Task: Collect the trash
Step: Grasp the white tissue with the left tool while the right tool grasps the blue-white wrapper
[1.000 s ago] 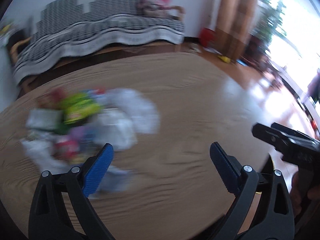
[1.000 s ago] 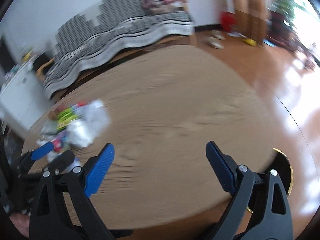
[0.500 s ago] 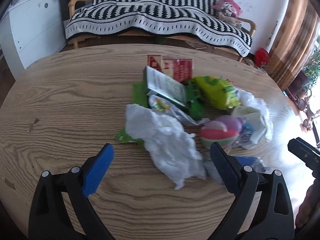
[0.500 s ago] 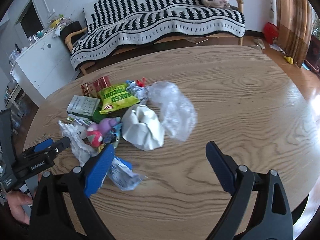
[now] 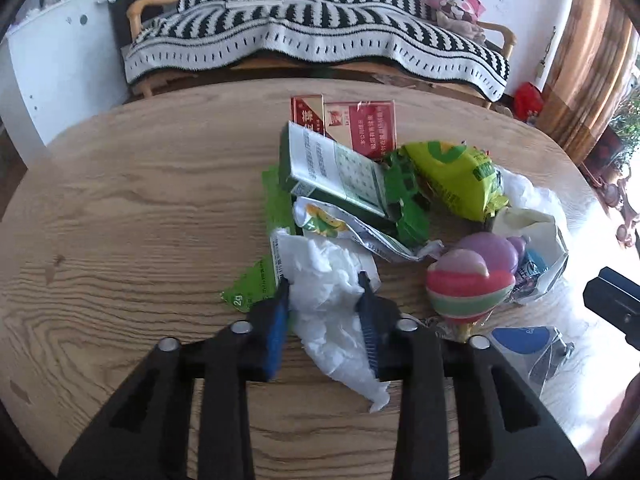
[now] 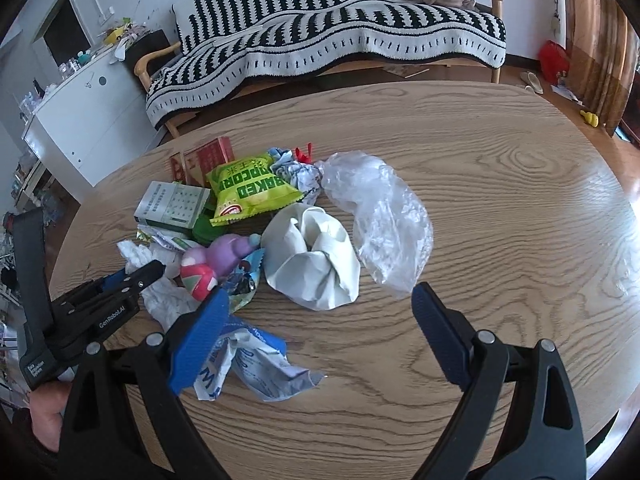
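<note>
A heap of trash lies on the round wooden table (image 5: 120, 200): a crumpled white tissue (image 5: 336, 332), a green-white box (image 5: 336, 168), red packs (image 5: 360, 124), a green popcorn bag (image 6: 248, 192), a pink and purple ball-like thing (image 5: 468, 284), crumpled white paper (image 6: 312, 256), a clear plastic bag (image 6: 384, 216) and a blue-white wrapper (image 6: 256, 356). My left gripper (image 5: 322, 284) is closing, its blue pads pressing the tissue from both sides. My right gripper (image 6: 320, 292) stands open just in front of the white paper, with the wrapper by its left finger.
Behind the table stands a sofa under a black-and-white striped blanket (image 5: 320, 32). A white cabinet (image 6: 92, 112) is at the far left. The table's right half (image 6: 520, 200) holds nothing, and its edge curves close below both grippers.
The left jaws went from wide open to clamped on the white tissue. Both grippers swung over to the trash heap and came a little closer to it.
</note>
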A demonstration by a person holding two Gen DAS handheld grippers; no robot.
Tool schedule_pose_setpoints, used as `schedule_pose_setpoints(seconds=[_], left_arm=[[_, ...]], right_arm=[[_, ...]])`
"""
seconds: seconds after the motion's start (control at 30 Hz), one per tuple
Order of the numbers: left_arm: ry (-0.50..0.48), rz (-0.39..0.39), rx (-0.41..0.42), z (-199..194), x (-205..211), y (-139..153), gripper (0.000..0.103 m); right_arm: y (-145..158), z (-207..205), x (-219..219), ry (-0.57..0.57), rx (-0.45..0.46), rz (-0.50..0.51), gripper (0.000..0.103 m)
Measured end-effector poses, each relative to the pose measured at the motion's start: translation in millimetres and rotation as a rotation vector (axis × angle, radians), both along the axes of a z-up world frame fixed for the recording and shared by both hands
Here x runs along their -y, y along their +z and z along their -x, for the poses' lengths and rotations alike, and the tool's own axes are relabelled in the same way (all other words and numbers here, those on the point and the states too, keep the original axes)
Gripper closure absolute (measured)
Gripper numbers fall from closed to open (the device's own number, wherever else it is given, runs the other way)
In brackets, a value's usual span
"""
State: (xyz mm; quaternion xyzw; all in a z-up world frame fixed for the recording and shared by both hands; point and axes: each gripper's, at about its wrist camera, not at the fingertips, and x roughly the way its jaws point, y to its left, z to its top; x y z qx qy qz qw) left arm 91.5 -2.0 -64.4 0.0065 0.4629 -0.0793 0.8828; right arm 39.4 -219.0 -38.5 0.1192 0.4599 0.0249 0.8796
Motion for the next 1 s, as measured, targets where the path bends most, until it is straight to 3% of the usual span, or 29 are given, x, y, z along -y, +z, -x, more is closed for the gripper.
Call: schedule_pose_setpoints(seconds=[0.33,0.77,0.8,0.87,0.9,0.97,1.0], left_arm=[[-0.021,0.074,0.095,24.8,-24.8,54.9,0.085],[0.016,0.118,0.073,16.5,-38.1,56.6,0.085],[0.013,0.117,0.073,16.3,-37.1,56.9,0.085],[0.010,0.109,0.073,16.5,-34.4,57.2,0.085],[0.009,0.105,0.073,16.5,-33.4,57.4,0.085],[0.002,0.107,0.073,16.3,-31.4,58.8,0.085],[-0.001,0.106,0.074,16.8,-29.7,59.8,0.085]], right_arm=[[-4.0,8.3,-21.0,0.131,-0.017,-0.031,0.014],[-35.4,6.3,-68.1,0.275,-0.099,0.068,0.014],[-38.8,6.3,-71.0,0.284,-0.108,0.080,0.024],[-40.1,7.7,-73.3,0.288,-0.107,0.088,0.029],[-38.3,9.8,-74.1,0.297,-0.100,0.082,0.045],[-33.3,12.9,-74.9,0.298,-0.090,0.083,0.050],[-29.7,15.6,-74.7,0.303,-0.081,0.083,0.061]])
